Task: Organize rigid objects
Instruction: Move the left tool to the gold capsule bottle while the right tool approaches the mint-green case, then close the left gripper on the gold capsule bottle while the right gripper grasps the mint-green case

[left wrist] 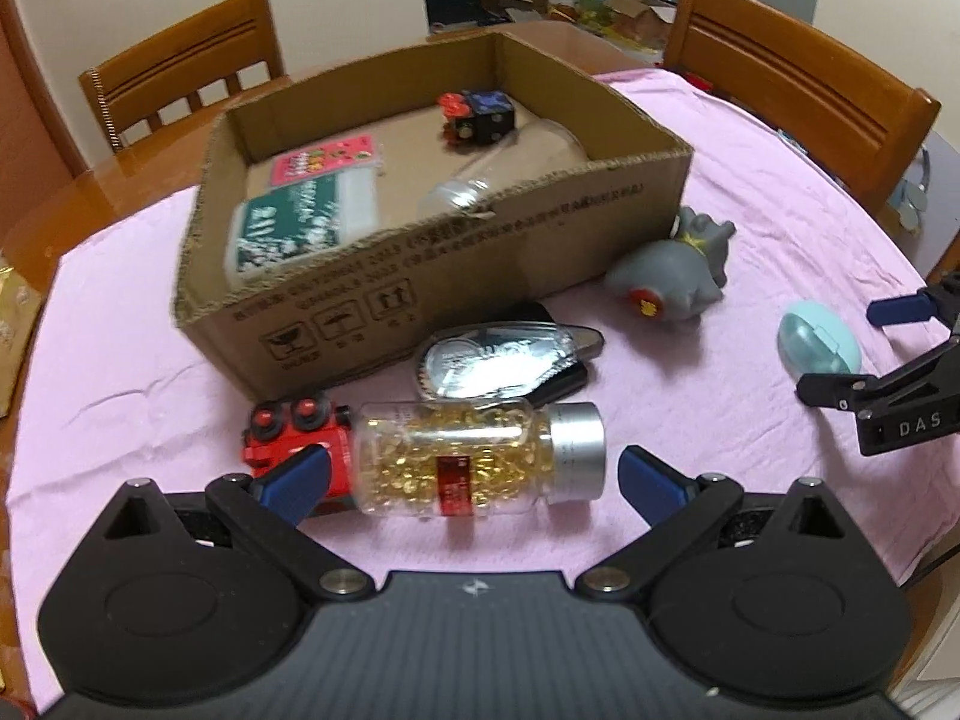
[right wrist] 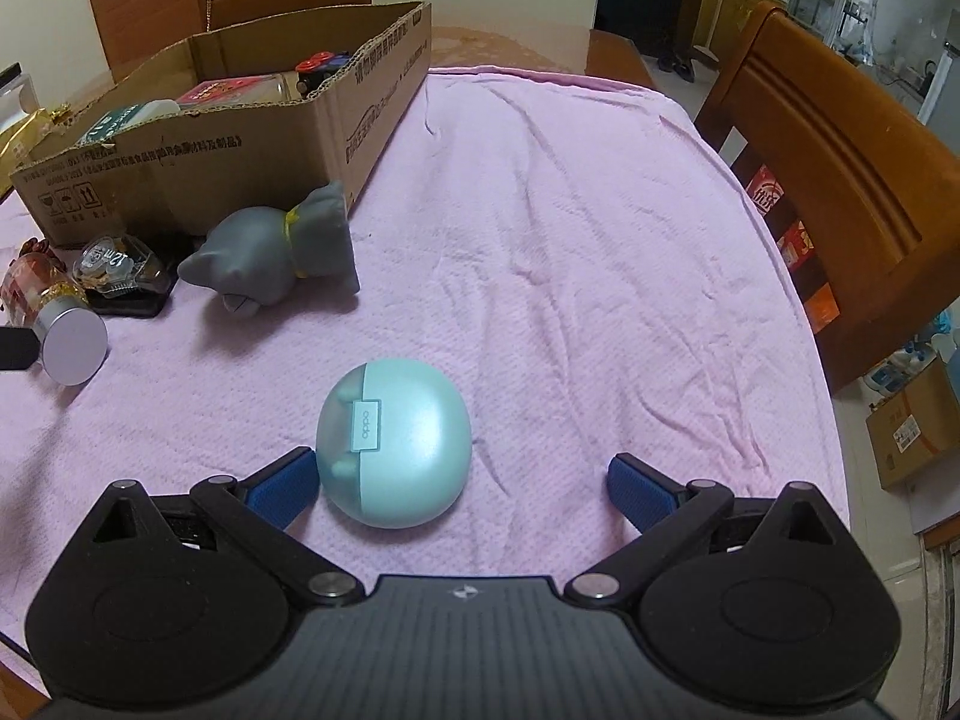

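Observation:
A clear bottle of gold capsules point(left wrist: 474, 459) with a silver cap lies on its side between the open fingers of my left gripper point(left wrist: 474, 483); it also shows in the right wrist view point(right wrist: 51, 315). A red toy point(left wrist: 294, 435) lies against its left end. My right gripper point(right wrist: 462, 486) is open around a teal earbud case point(right wrist: 396, 441), which sits near the left finger; the case point(left wrist: 819, 342) and right gripper point(left wrist: 852, 348) also show in the left wrist view. A cardboard box point(left wrist: 456, 264) holds a blue toy point(left wrist: 480, 120), a clear bottle and packets.
A grey cat figure point(left wrist: 678, 276) and a clear tape dispenser point(left wrist: 498, 357) on a black item lie on the pink cloth point(right wrist: 570, 240) in front of the box. Wooden chairs point(left wrist: 798, 78) stand behind and right of the table.

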`<state>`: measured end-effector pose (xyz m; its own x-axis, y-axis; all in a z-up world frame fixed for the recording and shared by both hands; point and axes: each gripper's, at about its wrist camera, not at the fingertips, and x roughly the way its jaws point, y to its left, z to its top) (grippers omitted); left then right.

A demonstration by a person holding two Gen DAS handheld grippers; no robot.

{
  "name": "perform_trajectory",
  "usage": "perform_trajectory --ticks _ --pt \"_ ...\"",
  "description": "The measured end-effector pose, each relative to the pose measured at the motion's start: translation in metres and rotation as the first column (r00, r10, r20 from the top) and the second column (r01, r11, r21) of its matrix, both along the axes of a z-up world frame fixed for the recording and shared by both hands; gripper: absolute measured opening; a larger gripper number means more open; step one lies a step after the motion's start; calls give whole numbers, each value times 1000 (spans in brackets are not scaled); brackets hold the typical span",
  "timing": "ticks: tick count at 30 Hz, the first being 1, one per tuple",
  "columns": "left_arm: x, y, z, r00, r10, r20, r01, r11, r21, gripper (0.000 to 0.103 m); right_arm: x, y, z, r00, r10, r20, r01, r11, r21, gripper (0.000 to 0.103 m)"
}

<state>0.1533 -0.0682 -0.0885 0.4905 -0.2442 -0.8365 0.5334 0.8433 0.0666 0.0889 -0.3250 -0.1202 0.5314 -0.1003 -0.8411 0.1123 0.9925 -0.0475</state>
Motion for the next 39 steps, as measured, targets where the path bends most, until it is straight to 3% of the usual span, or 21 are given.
perform_trajectory --ticks 5,10,17,34,37,39 --pt "4 -9 -8 1000 -10 -4 11 1000 14 101 -3 0 0 1000 -3 8 3 1000 -1 103" --pt "2 -11 -4 998 -26 -49 25 999 -30 101 -2 0 0 1000 -3 4 3 1000 0 103" --pt "7 -18 -14 997 39 -69 -41 999 -31 101 -1 0 0 1000 -3 3 3 1000 0 103" --pt "8 -20 -23 996 81 -40 -82 996 -19 95 -2 9 4 1000 0 -8 0 1000 -1 103" --pt "5 -20 -23 996 77 -37 -78 997 -15 95 -3 19 10 999 40 20 -41 999 14 98" --pt "6 -20 -23 996 78 -38 -78 997 -17 95 -1 25 10 998 59 21 -60 998 20 86"
